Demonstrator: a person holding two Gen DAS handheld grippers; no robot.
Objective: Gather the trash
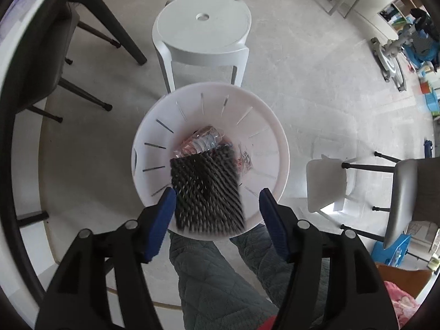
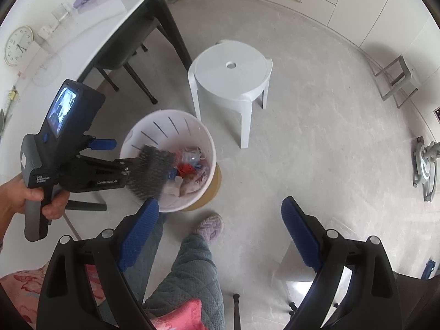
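The dark mesh sheet (image 1: 207, 192) is motion-blurred and hides part of the bin's (image 1: 272, 137) trash.

The bin (image 1: 280, 148) mouth lies open from above; a white stool (image 1: 202, 31) stands just behind it, bare floor (image 1: 316, 88) to its right.

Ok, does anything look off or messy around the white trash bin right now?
Nothing is spilled on the floor around the white bin. The one odd thing is the black ridged sheet: it is blurred over the bin's opening, between the open left gripper fingers, not settled on the wrappers and plastic bottle inside.
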